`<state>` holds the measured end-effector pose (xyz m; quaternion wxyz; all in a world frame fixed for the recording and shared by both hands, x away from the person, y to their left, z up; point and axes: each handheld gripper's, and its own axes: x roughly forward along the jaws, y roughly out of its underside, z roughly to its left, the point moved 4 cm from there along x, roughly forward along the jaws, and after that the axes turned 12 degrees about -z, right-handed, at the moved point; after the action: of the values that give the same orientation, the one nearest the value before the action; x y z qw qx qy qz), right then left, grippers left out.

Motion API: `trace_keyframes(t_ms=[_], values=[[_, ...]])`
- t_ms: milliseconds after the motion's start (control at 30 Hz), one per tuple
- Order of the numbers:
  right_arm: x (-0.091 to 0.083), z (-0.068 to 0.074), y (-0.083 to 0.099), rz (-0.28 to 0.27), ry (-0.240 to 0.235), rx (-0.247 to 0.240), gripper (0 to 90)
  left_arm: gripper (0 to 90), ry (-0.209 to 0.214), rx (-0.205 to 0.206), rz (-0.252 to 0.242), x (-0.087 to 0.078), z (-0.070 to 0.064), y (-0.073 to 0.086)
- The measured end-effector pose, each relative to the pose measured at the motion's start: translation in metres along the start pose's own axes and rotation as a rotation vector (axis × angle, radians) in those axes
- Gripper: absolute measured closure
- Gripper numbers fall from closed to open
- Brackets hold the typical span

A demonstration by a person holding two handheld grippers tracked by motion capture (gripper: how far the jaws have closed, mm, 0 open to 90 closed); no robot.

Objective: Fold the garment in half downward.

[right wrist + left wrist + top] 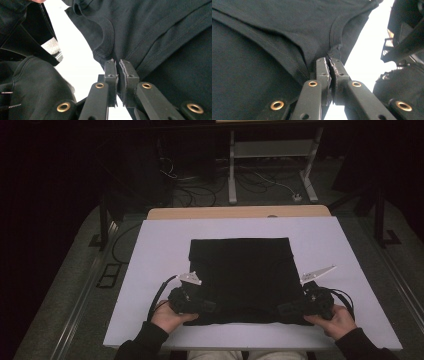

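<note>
A black garment, folded into a rough square, lies on the white board. My left gripper is shut on the garment's near left corner; in the left gripper view the jaws pinch a collar-like ribbed edge, with the gripper closed tight. My right gripper is shut on the near right corner; in the right gripper view the gripper clamps the black garment beside a ribbed neckline. Both hands hold the grippers near the board's front edge.
The white board rests on a wooden table. Beyond it are a white desk frame and cables on the grey floor. Black posts stand at both sides. The surroundings are dark.
</note>
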<state>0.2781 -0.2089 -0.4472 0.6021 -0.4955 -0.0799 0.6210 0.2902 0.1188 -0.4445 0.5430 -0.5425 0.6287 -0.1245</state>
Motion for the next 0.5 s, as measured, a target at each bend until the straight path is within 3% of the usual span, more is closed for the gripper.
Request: trace_keyframes(t_ms=[500], values=[[0.004,0.002,0.011,0.065,0.01,0.002,82.6,85.0,0.007,0.048,0.104,0.004,-0.008,0.012]])
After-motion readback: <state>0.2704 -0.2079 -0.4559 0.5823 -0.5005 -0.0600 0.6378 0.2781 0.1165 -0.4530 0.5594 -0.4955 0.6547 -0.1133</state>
